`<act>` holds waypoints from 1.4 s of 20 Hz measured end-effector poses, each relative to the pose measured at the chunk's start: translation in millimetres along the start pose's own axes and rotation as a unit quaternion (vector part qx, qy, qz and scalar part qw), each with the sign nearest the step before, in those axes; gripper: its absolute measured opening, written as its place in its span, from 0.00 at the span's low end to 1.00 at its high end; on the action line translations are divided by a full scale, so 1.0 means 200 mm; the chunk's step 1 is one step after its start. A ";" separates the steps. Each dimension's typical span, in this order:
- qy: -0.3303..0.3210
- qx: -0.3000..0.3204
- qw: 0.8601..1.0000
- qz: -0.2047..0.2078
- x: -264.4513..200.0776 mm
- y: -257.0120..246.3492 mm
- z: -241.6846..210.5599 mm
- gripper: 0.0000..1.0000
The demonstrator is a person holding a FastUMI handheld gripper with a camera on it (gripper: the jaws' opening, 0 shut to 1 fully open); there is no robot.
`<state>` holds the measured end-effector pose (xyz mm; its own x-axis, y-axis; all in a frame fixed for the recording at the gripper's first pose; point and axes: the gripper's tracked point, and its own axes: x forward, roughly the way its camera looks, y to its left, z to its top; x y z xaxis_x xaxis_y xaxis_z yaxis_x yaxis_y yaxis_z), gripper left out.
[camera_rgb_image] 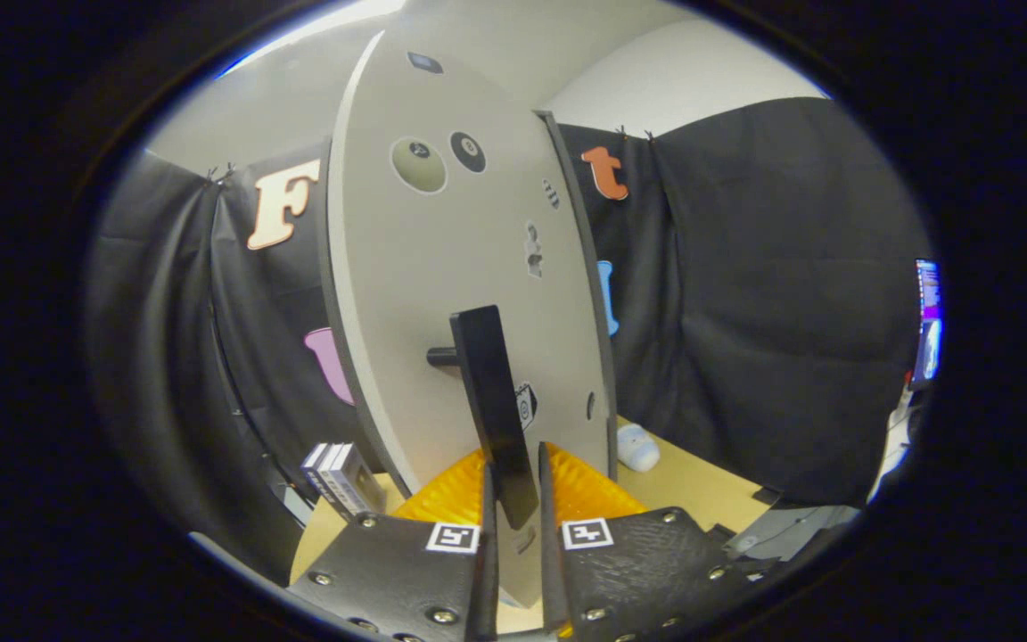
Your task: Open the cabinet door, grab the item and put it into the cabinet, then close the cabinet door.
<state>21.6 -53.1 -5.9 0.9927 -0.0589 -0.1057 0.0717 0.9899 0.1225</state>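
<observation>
A tall grey cabinet door [424, 267] with round stickers stands right in front of me, its dark edge [580, 267] turned a little toward me. A black bar handle [485, 374] sticks out from it on a short peg. My gripper [514, 459] is shut on the lower end of this handle, one finger pressing on each side. Beyond the fingers and past the door's edge, a small white and pale blue item [638, 448] lies on the light wooden table [701, 495].
A small stack of boxes [340, 477] sits on the table beside the door's other edge. Black cloth walls close in the booth behind and on both sides. A lit screen [928, 321] stands far off beyond the item.
</observation>
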 end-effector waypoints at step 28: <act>0.019 -0.032 0.991 0.127 0.04 -1.19 0.24 0.12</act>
<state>16.7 -295.7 10.9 0.9735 0.1969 -0.1168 -0.1873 0.9783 0.0881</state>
